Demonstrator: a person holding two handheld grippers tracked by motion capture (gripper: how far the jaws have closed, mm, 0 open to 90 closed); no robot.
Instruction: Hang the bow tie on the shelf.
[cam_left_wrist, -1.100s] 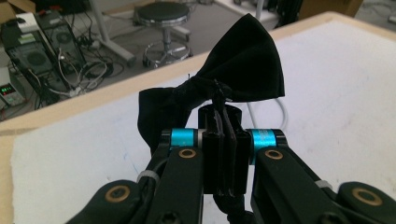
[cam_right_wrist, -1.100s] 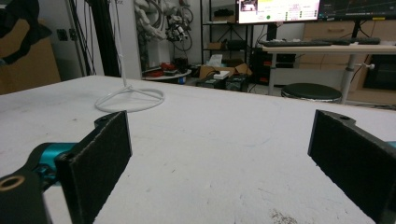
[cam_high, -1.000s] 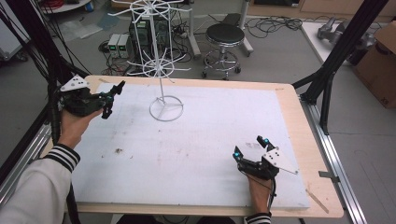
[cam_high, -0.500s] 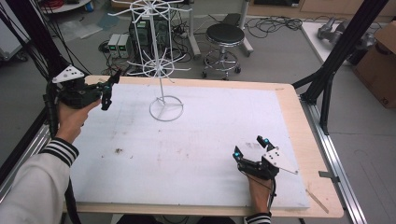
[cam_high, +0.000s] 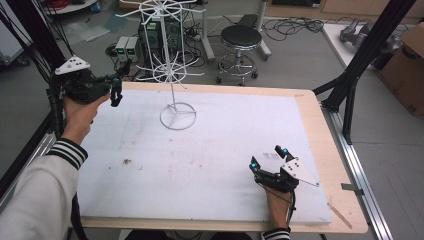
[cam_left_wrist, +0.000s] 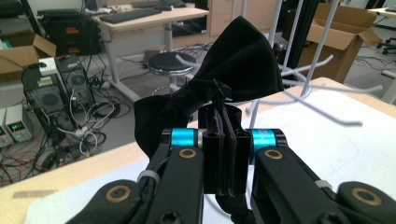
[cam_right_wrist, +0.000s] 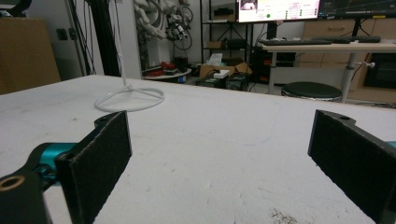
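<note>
In the high view the left gripper (cam_high: 116, 90) sits at the upper left of the frame, held off the table's (cam_high: 315, 130) left edge and pointing right toward the white wire rack (cam_high: 172, 70). Its jaws are clamped together on a black bow (cam_left_wrist: 219, 98). In the left gripper view the bow rises from the centre of the frame, its knot pinched between the two black jaws, one wing spread to the upper right and the other hanging to the left. In the high view the bow itself is too small and dark to make out against the gripper.

The rack stands at the upper centre of the high view, its ring base on the white mat (cam_high: 210, 160) and its thin arms fanning out from the pole at two levels. In the left gripper view, blurred white rack arms cross the right half of the frame just behind the bow; whether they touch it cannot be told.

The right gripper (cam_high: 267, 157) rests at the lower right of the high view, low over the mat, well apart from the rack. In the right gripper view its jaws stand wide apart at the lower left and lower right, with nothing between them, and the rack's ring base lies at the left of the frame farther off.
</note>
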